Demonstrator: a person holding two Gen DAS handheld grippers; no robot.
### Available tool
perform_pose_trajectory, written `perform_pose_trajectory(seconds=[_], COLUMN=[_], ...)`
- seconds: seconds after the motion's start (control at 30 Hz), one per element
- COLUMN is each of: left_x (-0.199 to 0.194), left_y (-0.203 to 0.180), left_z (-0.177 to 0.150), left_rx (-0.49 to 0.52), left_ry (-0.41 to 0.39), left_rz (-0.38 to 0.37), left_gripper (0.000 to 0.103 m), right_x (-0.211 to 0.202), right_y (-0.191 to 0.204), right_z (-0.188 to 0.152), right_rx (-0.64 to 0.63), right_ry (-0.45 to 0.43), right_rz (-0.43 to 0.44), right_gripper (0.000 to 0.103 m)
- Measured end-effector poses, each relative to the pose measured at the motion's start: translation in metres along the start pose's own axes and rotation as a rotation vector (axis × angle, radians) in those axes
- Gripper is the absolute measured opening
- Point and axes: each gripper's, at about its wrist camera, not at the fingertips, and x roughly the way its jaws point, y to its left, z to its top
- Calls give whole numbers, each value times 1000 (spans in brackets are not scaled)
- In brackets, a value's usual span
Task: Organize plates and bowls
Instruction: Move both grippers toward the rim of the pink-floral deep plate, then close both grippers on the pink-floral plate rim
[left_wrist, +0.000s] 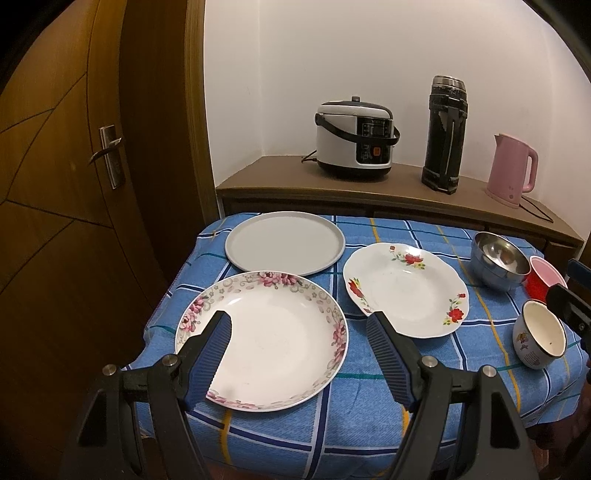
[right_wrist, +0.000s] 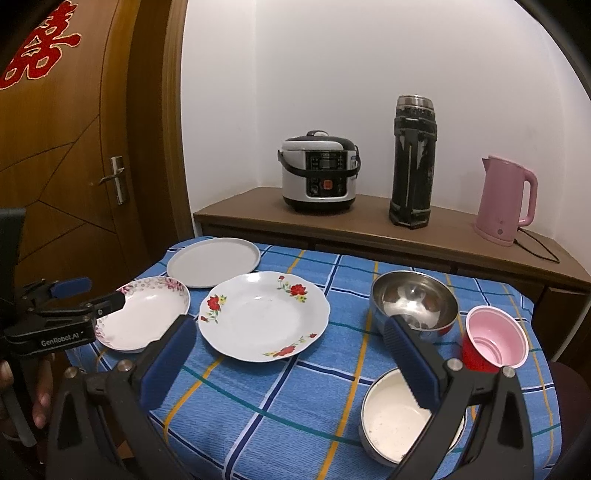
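Left wrist view shows nothing stacked yet: three plates (left_wrist: 280, 243) and three bowls (left_wrist: 498, 258) lie separately on the checked cloth (left_wrist: 369, 424), both the left gripper (left_wrist: 299, 321) and right gripper (right_wrist: 288, 328) spread wide, empty.

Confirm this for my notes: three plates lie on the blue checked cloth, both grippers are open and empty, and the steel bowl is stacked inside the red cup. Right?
Not quite. The steel bowl stands on the blue checked cloth beside the red cup, not inside it; the right wrist view shows this. The three plates and the open, empty left gripper and right gripper are correct.
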Motion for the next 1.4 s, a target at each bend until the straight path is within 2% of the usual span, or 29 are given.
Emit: perform_pose_trajectory(seconds=[0.7,1.17,1.4], left_x=[4,21,38], left_y=[-1,16,48], left_z=[2,-1,-6], left_rx=[0,-24,-75], left_ry=[5,20,56], left_rz=[-4,22,69], left_gripper=[78,78,78], right_x=[7,37,79], right_y=[7,26,49], right_z=[4,8,16], right_rx=[-11,-49,-66], right_ry=[6,51,124], right_rz=[5,50,139], right_gripper=[103,102,89])
